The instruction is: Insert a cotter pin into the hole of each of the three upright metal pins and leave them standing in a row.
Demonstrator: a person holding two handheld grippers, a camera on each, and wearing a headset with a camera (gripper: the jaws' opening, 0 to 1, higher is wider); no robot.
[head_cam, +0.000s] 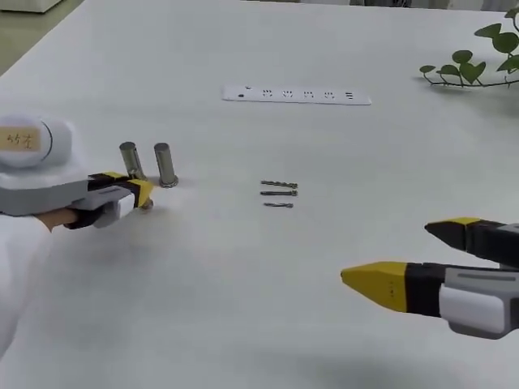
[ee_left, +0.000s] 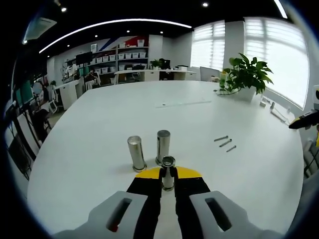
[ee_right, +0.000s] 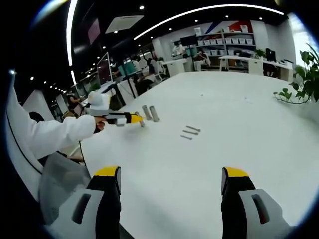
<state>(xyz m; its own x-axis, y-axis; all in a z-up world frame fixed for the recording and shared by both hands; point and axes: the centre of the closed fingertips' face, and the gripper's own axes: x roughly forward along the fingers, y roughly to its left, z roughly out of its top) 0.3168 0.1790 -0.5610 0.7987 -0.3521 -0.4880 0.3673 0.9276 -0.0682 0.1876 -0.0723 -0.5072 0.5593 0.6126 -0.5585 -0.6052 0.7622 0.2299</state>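
Left tongs (ee_left: 168,175) are clamped on a pin (ee_left: 168,168). It sits upright between the yellow tips, its hollow top showing in the left gripper view. Whether its foot touches the bench (ee_left: 84,149), I can't tell.

Just beyond those tips stand two more pins (ee_left: 135,153), side by side, upright, close together but not touching. In the head view they rise right behind the left tongs, at the left of the bench. The right gripper view picks up the same group across the bench, with a white sleeve (ee_right: 50,134) reaching in behind the left tongs.

Now the cotter pins (head_cam: 279,193): three of them lie loose at mid-bench. They lie flat, roughly parallel, one behind the other, well apart from the pins and to their right in the head view. The nearest looks the shortest of the three.

Right tongs (head_cam: 386,253) are wide open, the yellow tips spread far apart and gripping nothing. They hang over the near right part of the bench, tips pointing left. They're well short of the cotter pins, which sit up ahead between the two jaws in the right gripper view.

Farther back, past the cotter pins, a white power strip (head_cam: 296,96) lies flat. A leafy plant (head_cam: 478,61) trails in at the far right corner.
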